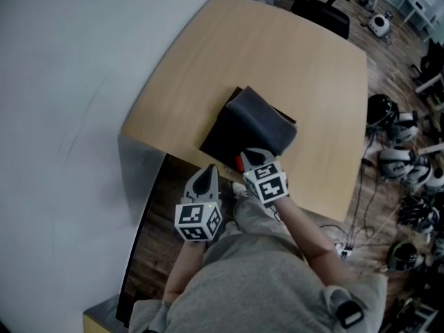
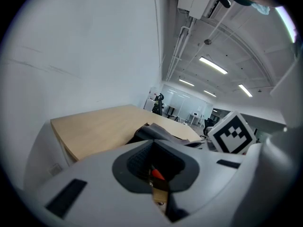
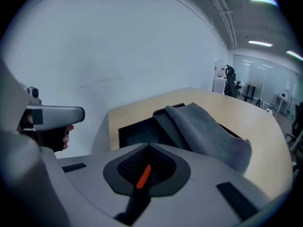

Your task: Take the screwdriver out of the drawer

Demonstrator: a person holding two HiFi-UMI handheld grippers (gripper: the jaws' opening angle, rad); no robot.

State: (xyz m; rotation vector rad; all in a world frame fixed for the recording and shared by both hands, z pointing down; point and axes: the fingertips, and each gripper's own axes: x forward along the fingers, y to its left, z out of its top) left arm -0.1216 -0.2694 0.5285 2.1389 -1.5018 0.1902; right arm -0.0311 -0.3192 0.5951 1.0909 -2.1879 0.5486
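A black open-topped drawer box lies on the wooden table, with a grey cloth flap folded over its far part. A small orange piece, seemingly the screwdriver's handle, shows at the box's near edge. My right gripper hovers right beside it, jaws shut. In the right gripper view the box and flap lie ahead, and an orange sliver shows in the slit between the jaws. I cannot tell whether it is pinched. My left gripper hangs off the table's near edge, jaws together.
A white wall runs close along the table's left side. The table's near edge drops to wooden floor. Headsets and cables litter the floor at right. A dark office chair stands beyond the far edge.
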